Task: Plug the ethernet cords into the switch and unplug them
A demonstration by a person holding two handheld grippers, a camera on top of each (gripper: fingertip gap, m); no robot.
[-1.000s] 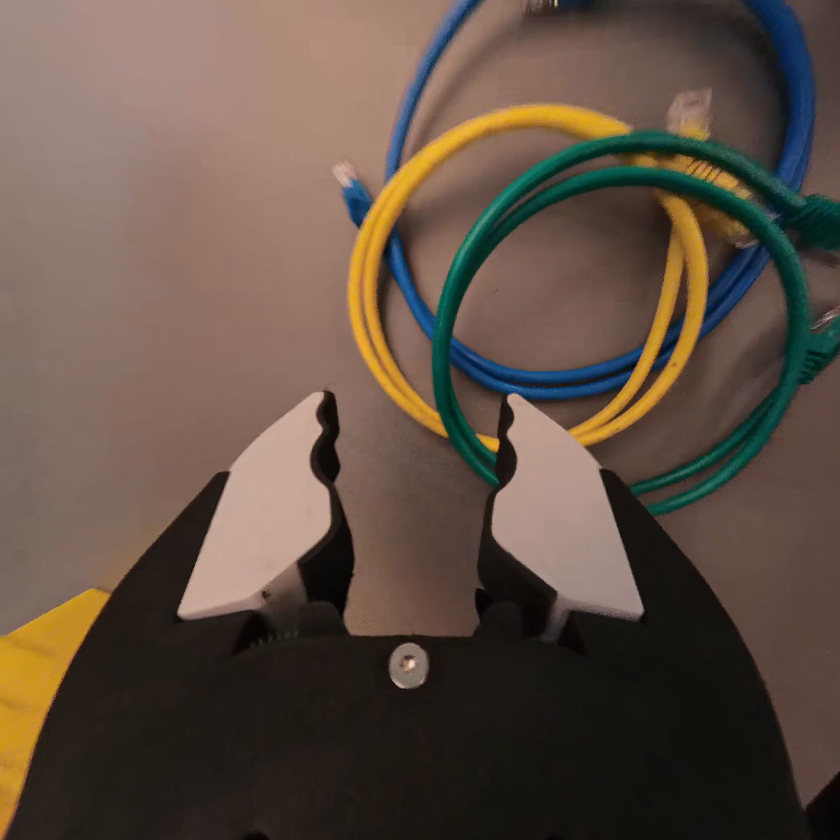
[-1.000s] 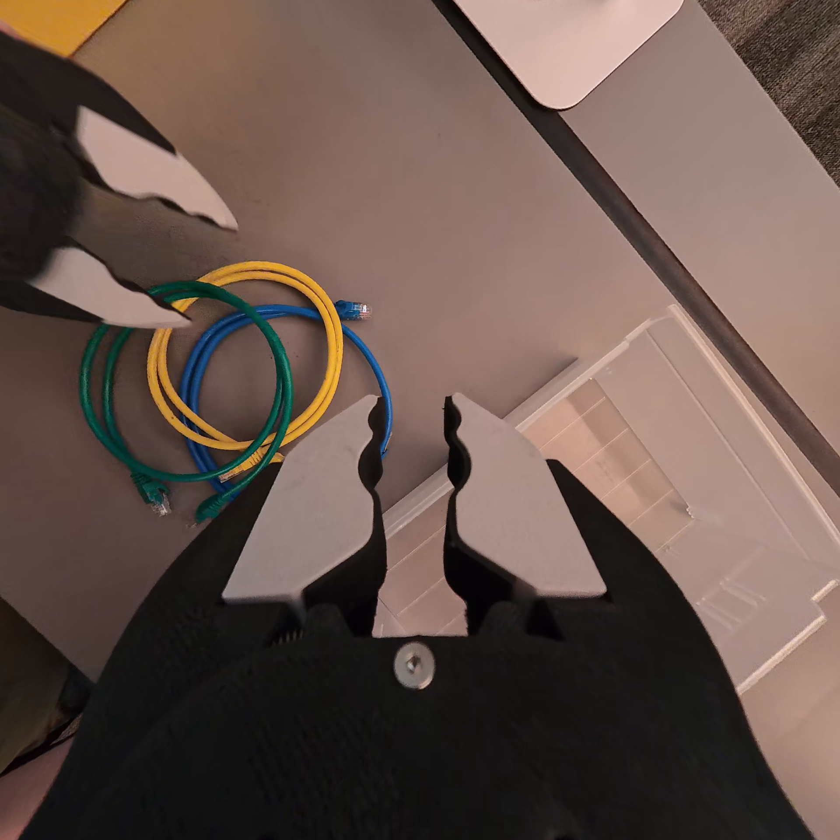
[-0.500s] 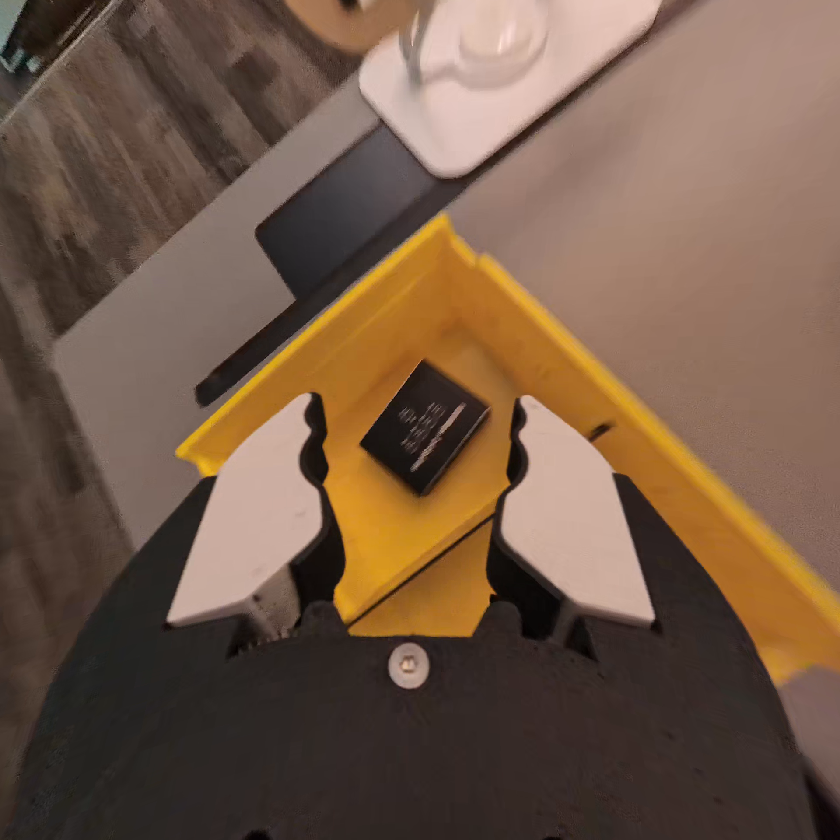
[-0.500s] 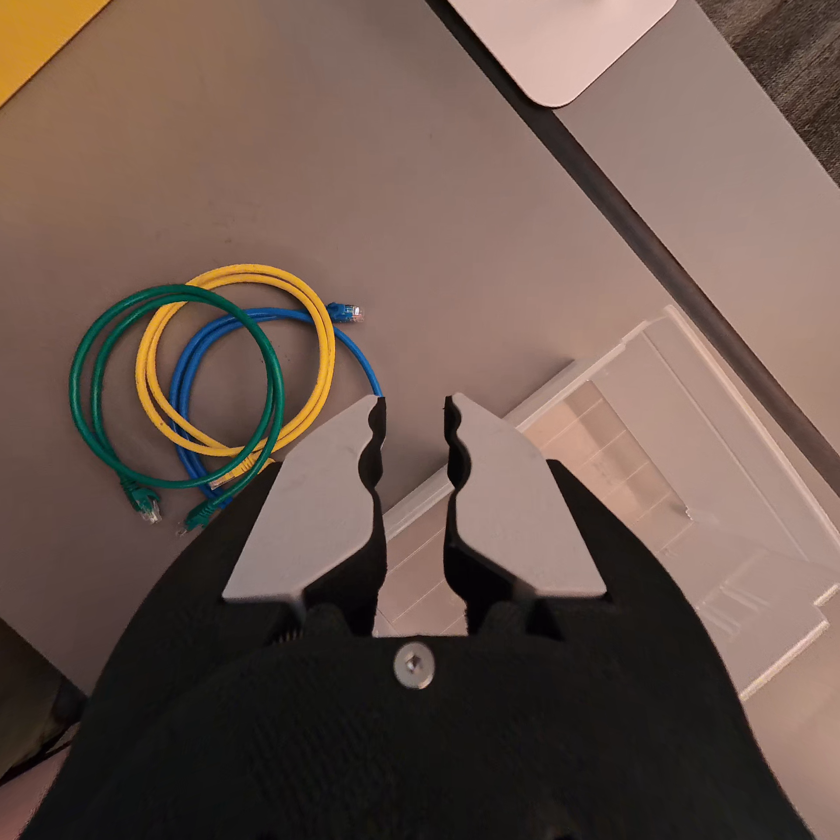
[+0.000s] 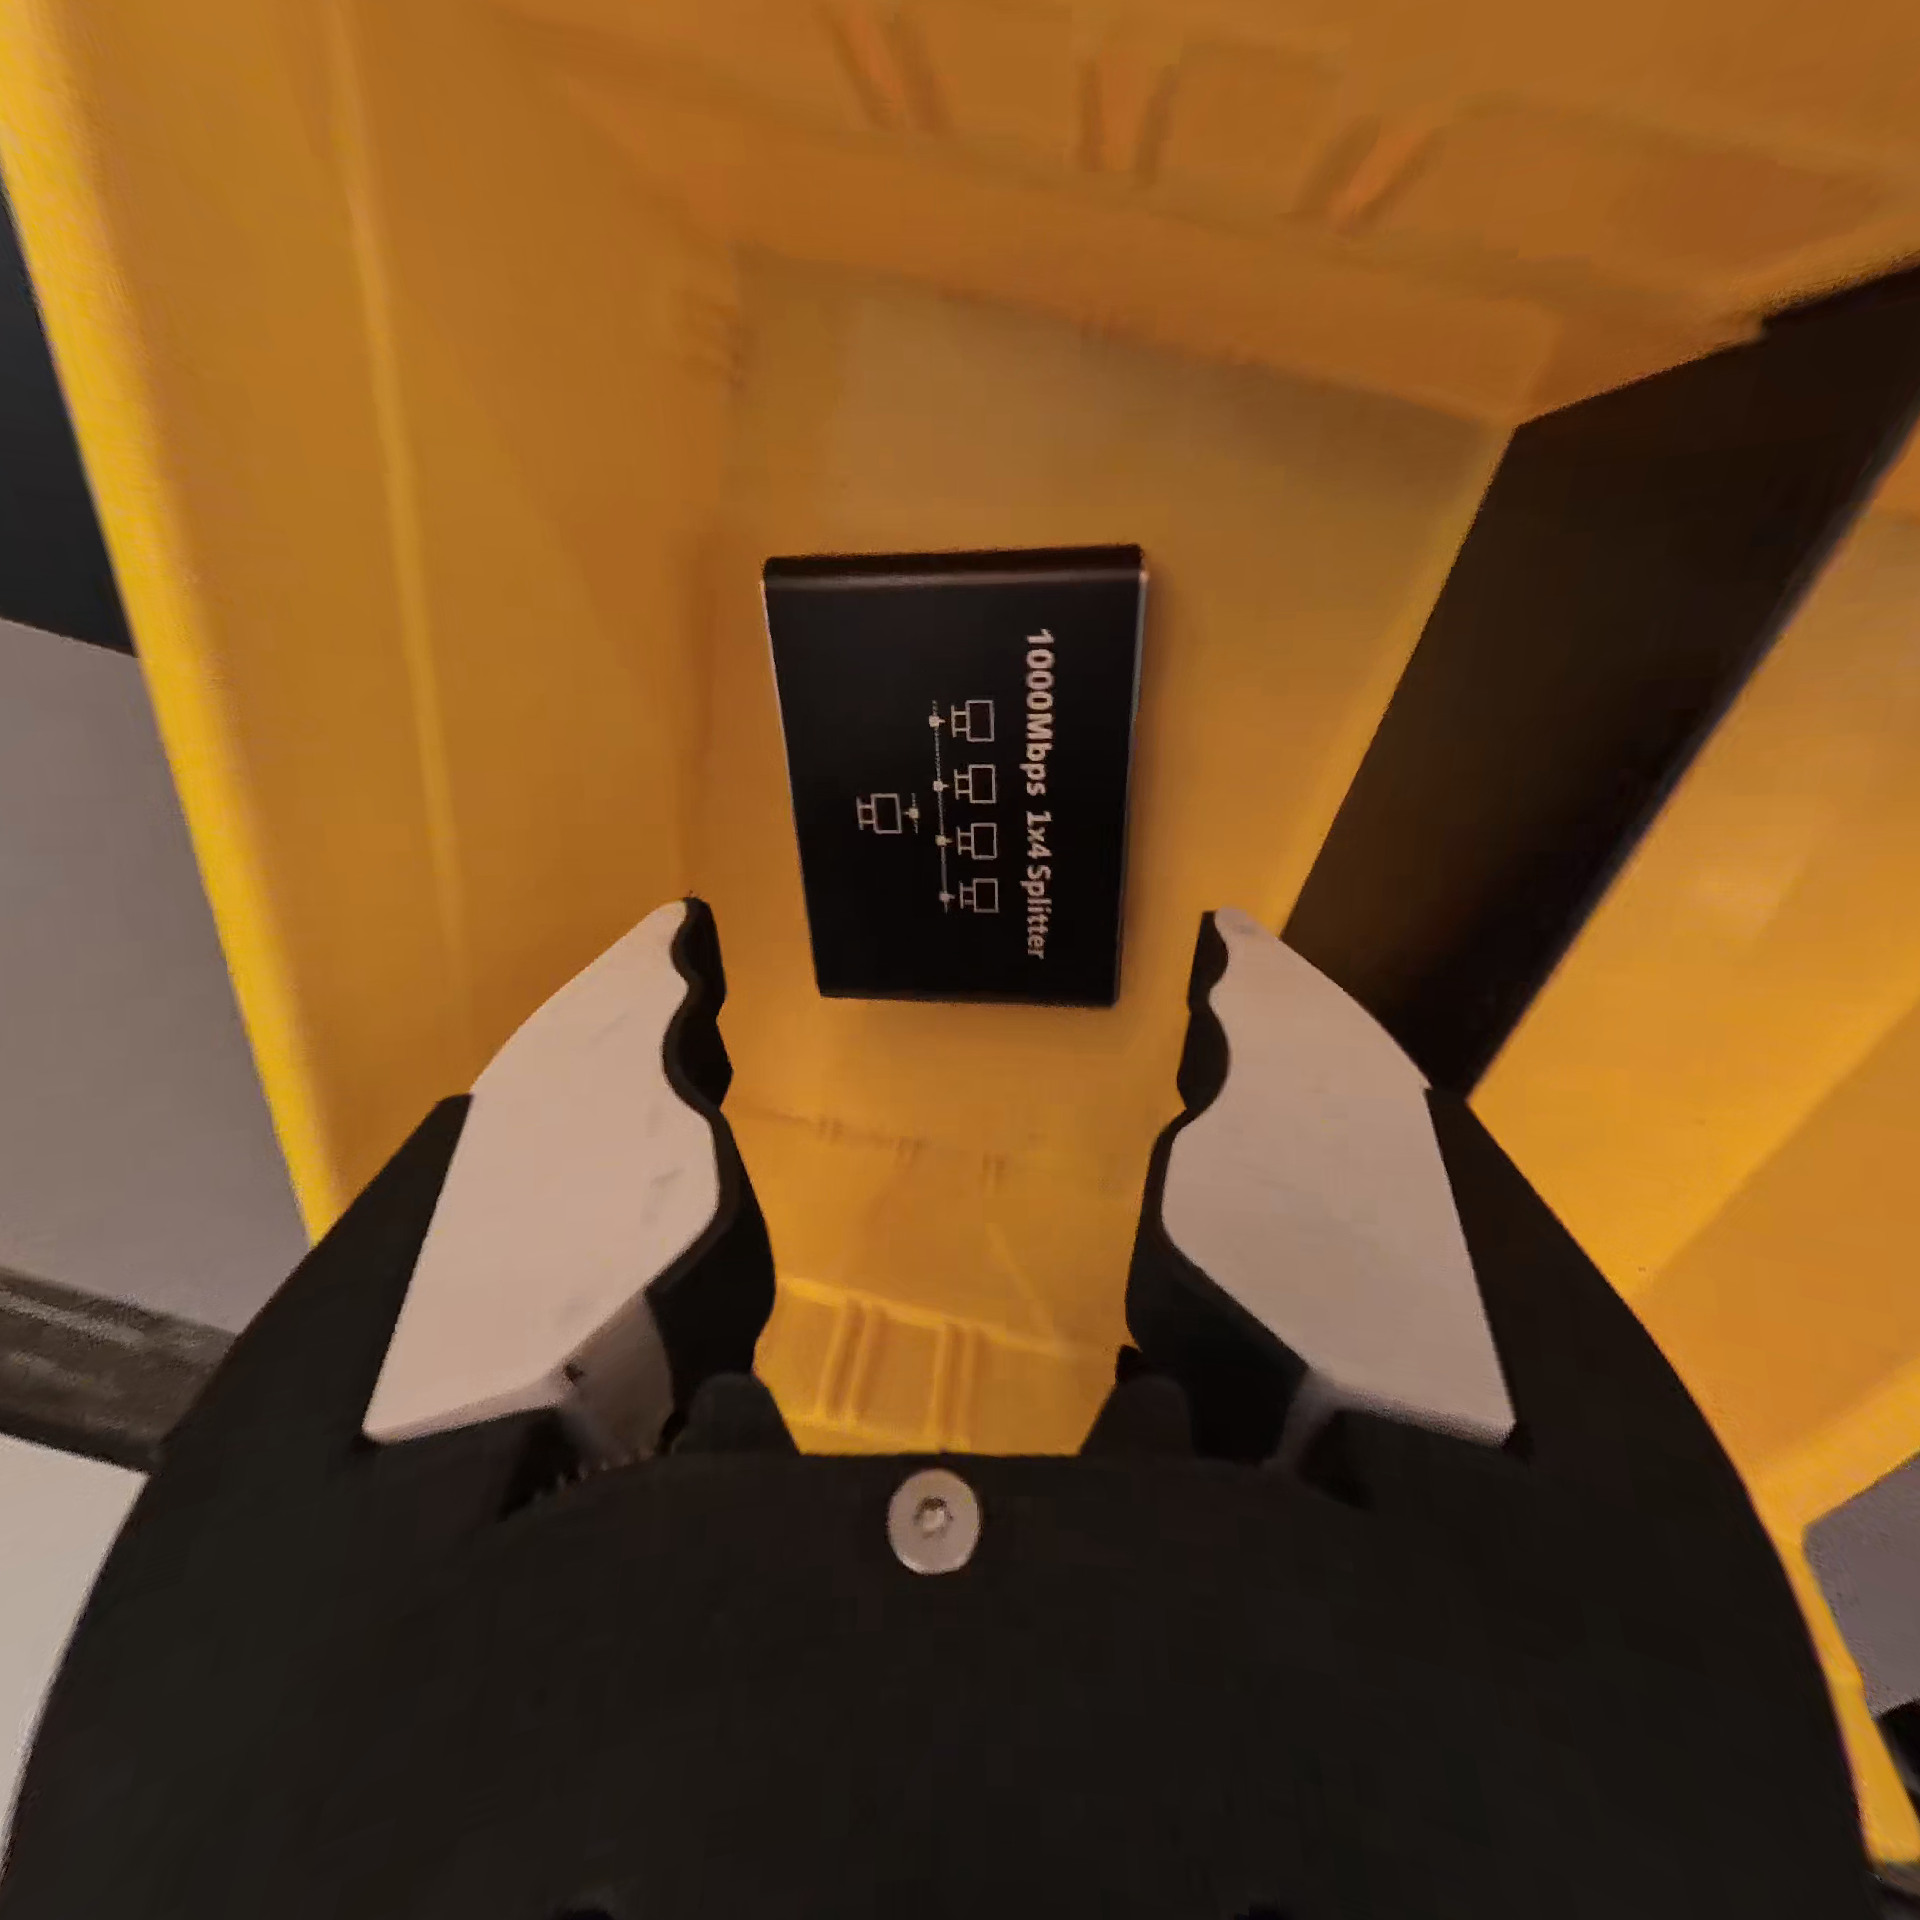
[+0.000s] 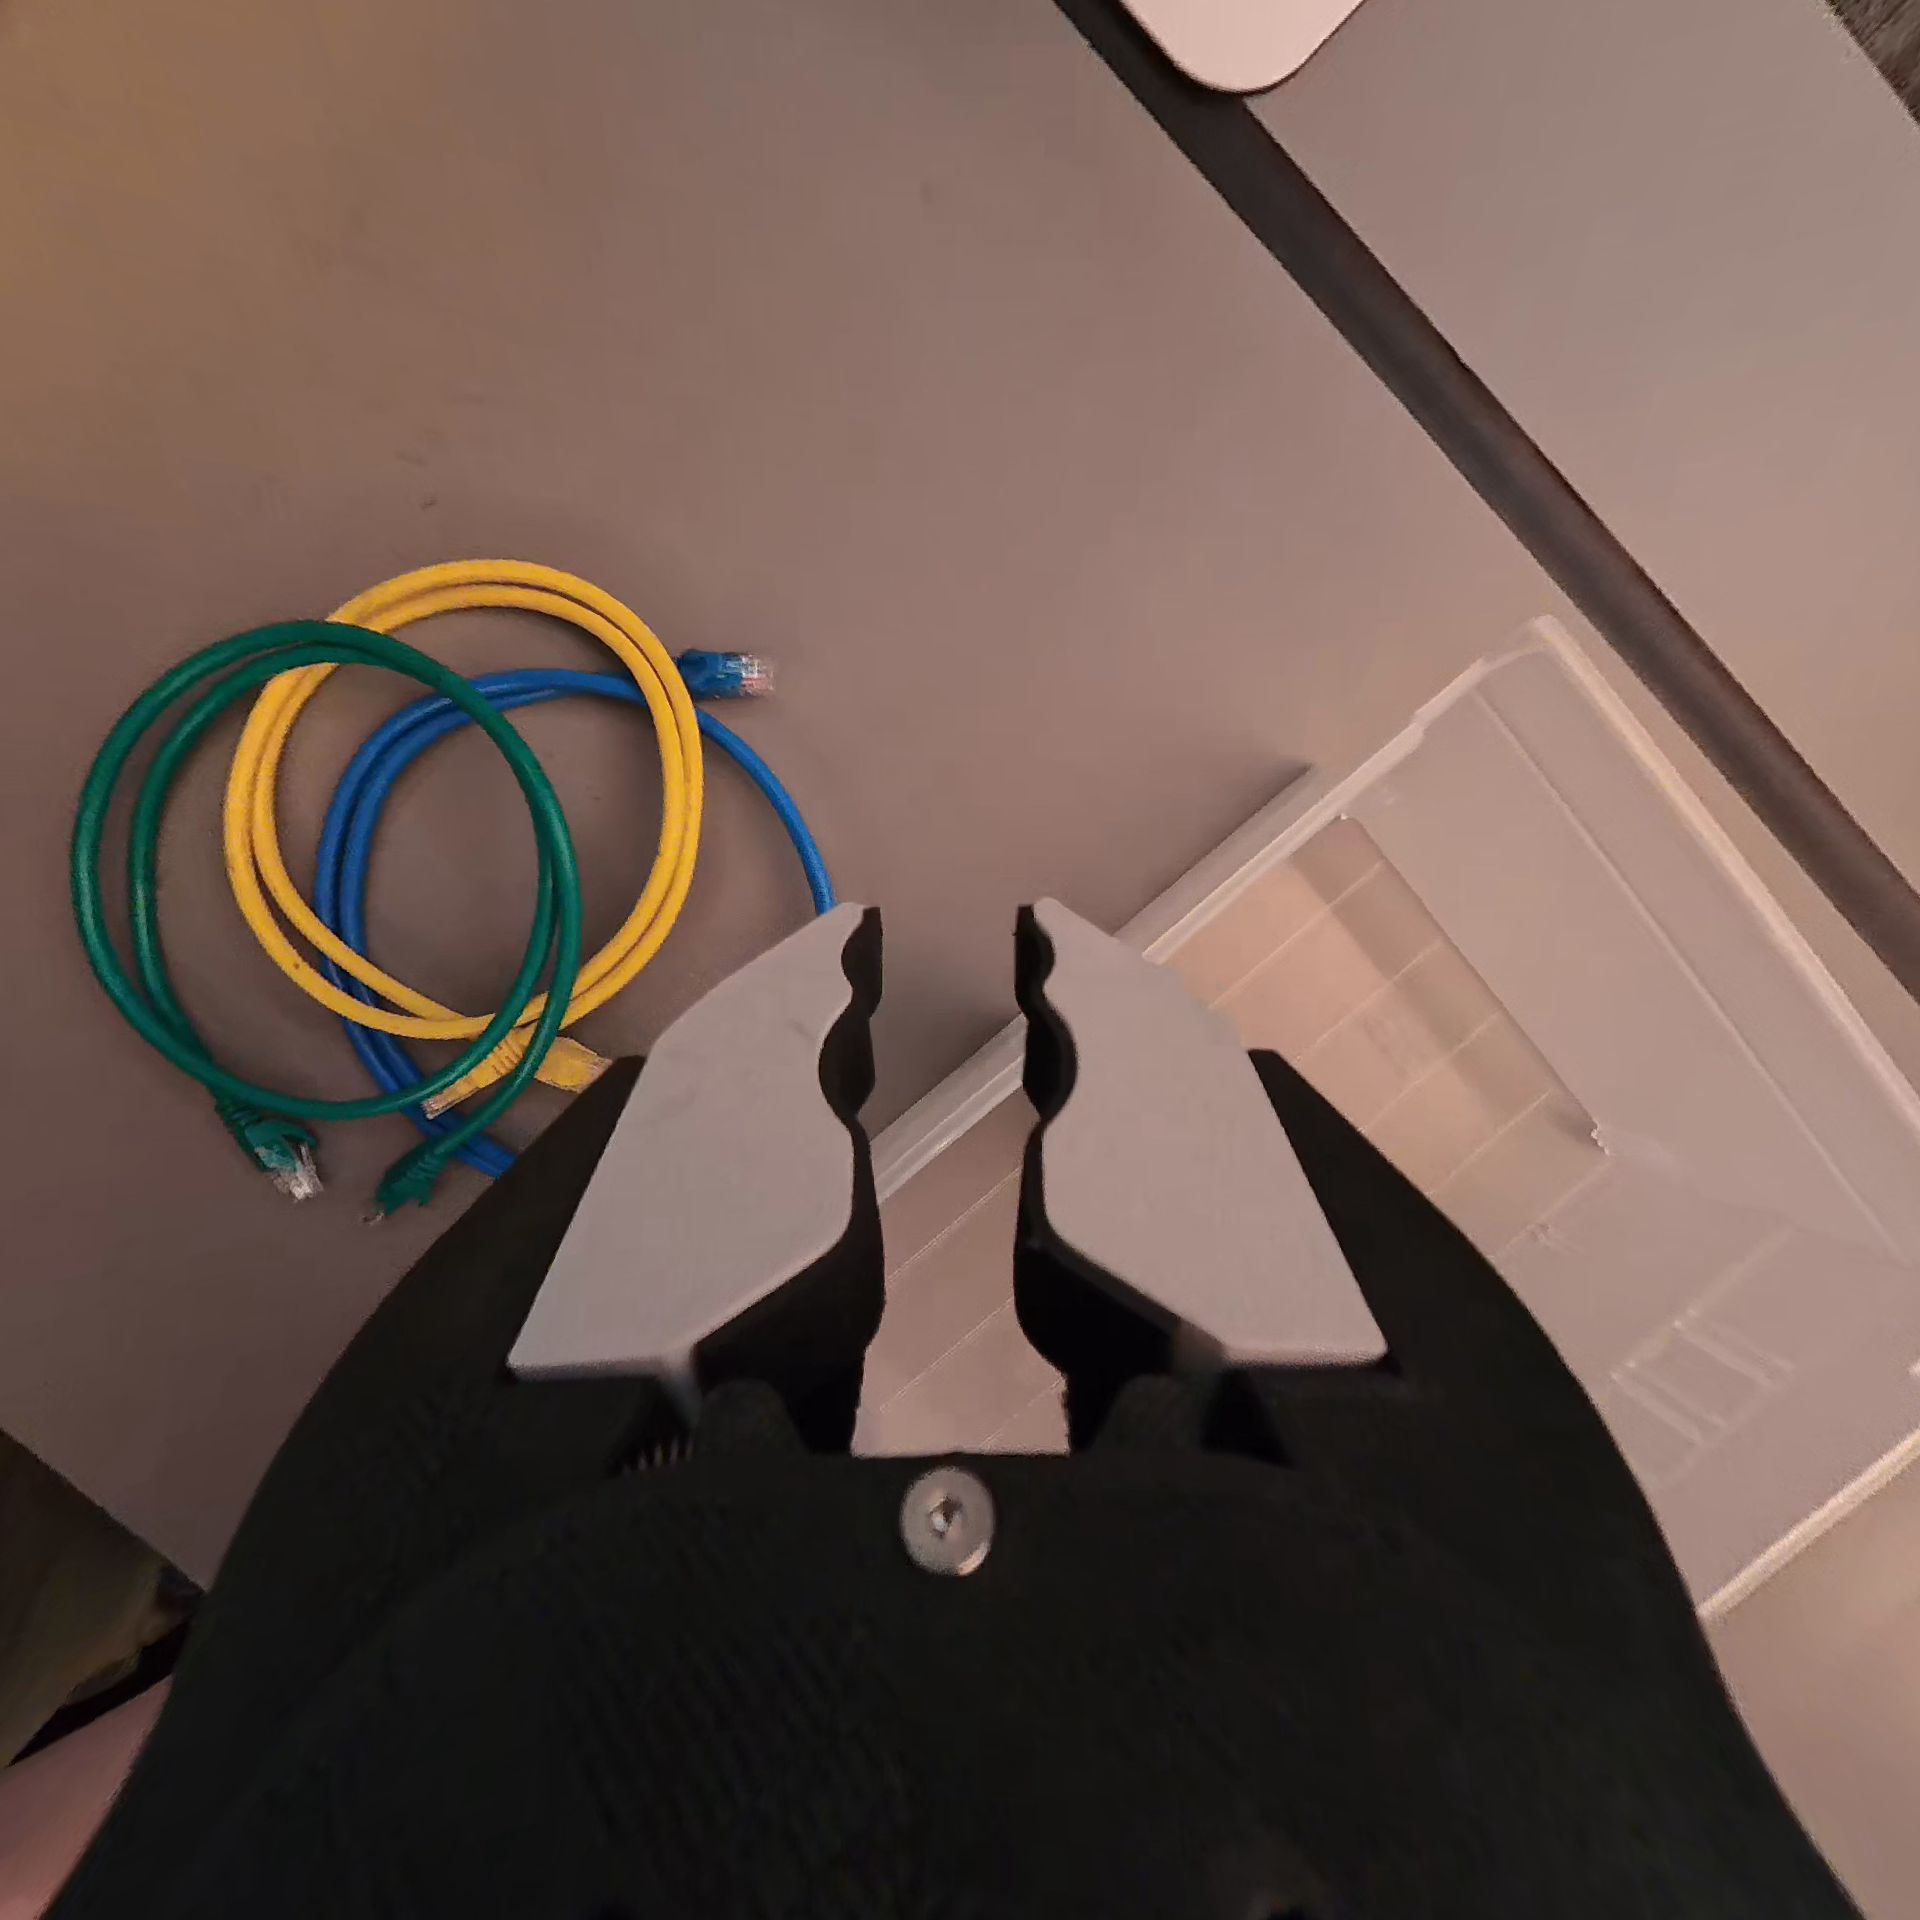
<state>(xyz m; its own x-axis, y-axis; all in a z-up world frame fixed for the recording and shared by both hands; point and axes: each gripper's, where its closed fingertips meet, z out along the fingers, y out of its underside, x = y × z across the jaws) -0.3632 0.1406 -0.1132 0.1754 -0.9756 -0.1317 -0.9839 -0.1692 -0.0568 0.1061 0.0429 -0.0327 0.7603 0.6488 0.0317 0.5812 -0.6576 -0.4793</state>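
Left wrist view: the left gripper (image 5: 951,935) hangs released, jaws spread wide and holding nothing, over a yellow bin (image 5: 540,499). The switch (image 5: 951,774), a flat black box with white markings on top, lies on the bin floor at 12 o'clock from the fingertips, just beyond them and lined up with the gap, touching neither finger. A dark divider (image 5: 1579,707) rises at 2 o'clock from the switch. At 9 o'clock, outside the bin wall, a strip of grey table (image 5: 94,935) shows.

Right wrist view: three coiled cords lie overlapping on the table (image 6: 935,416), at 9 to 10 o'clock from the right gripper (image 6: 948,925). From left to right: the green cord (image 6: 104,883), with both plugs at its 6 o'clock end; the yellow cord (image 6: 468,587), its plug tucked under the green loop near the gripper's left finger; the blue cord (image 6: 769,800), one plug pointing to 3 o'clock at the top of the coil. None is plugged in, and the switch does not show here. The right gripper is released too, jaws a little apart with nothing between them, above the table. At 3 o'clock sits a clear bin (image 6: 1507,987), its rim passing beneath the fingertips. A dark seam (image 6: 1507,447) crosses the table at 1 o'clock, with a white plate's corner (image 6: 1236,42) at 12.
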